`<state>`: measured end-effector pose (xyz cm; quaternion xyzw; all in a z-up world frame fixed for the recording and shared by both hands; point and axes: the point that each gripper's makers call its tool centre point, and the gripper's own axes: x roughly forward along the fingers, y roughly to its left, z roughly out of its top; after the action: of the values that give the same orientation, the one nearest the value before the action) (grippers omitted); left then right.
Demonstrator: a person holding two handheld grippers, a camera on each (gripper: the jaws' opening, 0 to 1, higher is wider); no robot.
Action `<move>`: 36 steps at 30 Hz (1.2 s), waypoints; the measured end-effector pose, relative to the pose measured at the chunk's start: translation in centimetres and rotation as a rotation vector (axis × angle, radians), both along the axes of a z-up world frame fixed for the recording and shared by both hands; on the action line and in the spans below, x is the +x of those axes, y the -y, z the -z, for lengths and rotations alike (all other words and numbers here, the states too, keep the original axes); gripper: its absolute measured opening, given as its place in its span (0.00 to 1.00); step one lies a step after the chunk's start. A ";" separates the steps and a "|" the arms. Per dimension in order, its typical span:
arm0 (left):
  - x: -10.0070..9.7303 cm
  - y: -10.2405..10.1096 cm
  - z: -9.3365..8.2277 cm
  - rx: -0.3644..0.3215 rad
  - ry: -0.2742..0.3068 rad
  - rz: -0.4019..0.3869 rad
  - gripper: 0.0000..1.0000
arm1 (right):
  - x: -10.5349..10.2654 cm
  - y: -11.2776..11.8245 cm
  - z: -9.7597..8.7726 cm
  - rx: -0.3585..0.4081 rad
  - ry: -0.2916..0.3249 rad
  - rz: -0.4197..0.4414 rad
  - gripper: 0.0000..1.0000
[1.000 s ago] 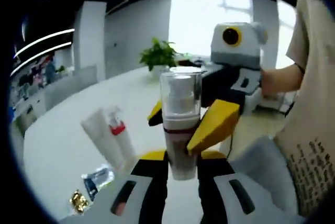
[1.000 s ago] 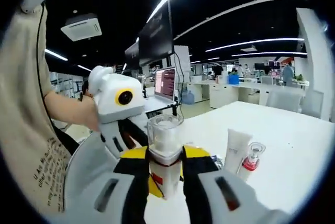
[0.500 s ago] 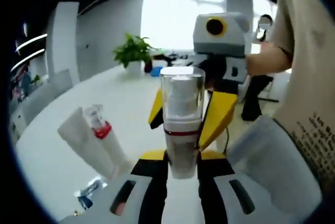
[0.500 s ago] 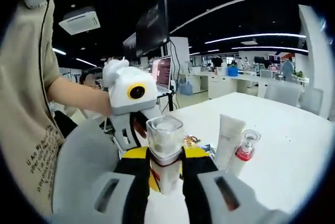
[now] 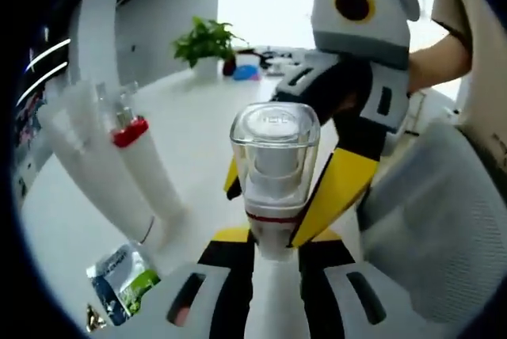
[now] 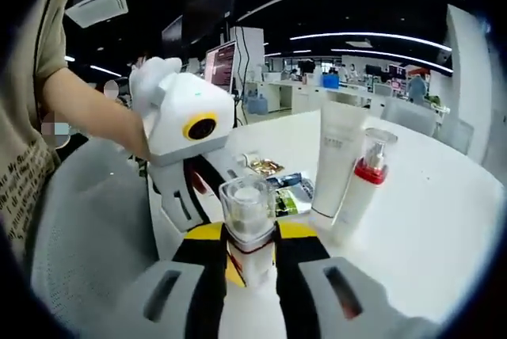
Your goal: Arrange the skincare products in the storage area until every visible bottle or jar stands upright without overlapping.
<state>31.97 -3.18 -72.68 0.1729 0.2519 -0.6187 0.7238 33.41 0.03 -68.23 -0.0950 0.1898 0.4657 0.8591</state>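
A clear-capped pump bottle (image 5: 274,184) is shown held upright above the white counter (image 5: 194,129), gripped from opposite sides by both tools. In the left gripper view, the left tool (image 5: 274,264) is closed on the bottle's pale lower body, while the right tool (image 5: 285,208), with its yellow-tipped jaws, is seen beyond it, clamped at the level of the red band. In the right gripper view, the same bottle (image 6: 249,228) is seen between the jaws of the right tool (image 6: 249,264), and the left tool (image 6: 212,196) is seen coming in behind it from the left, carried by a person's hand (image 6: 142,145).

Beside the held bottle, two further products stand upright on the counter: a white tube (image 6: 336,166) resting on its cap, and, just beside it, a pump bottle with a red collar (image 6: 361,188); whether these two touch cannot be told. In the left gripper view they appear at the left as the tube (image 5: 95,165) and the red-collared bottle (image 5: 146,169). Flat sachets (image 6: 285,192) lie on the counter behind them, with a small gold-wrapped item (image 6: 265,166) farther back. A grey mesh chair back (image 5: 440,220) stands close at the counter's edge. A potted plant (image 5: 207,44) is seen at the far end of the counter.
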 end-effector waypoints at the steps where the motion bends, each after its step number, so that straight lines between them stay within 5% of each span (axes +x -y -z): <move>1: 0.0 0.0 0.3 0.006 -0.002 0.000 0.17 | 0.1 0.0 0.3 -0.001 -0.004 0.004 0.22; 16: 1.7 0.2 3.0 0.052 -0.004 -0.004 0.18 | 1.3 0.6 2.6 -0.043 -0.007 0.038 0.22; 36: 6.1 1.1 3.0 0.018 0.016 -0.044 0.18 | 6.0 1.8 2.4 -0.030 0.027 0.079 0.23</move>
<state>38.05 -4.31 -75.67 0.1786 0.2554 -0.5991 0.7375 39.45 -1.82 -70.67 -0.1069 0.1887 0.4271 0.8778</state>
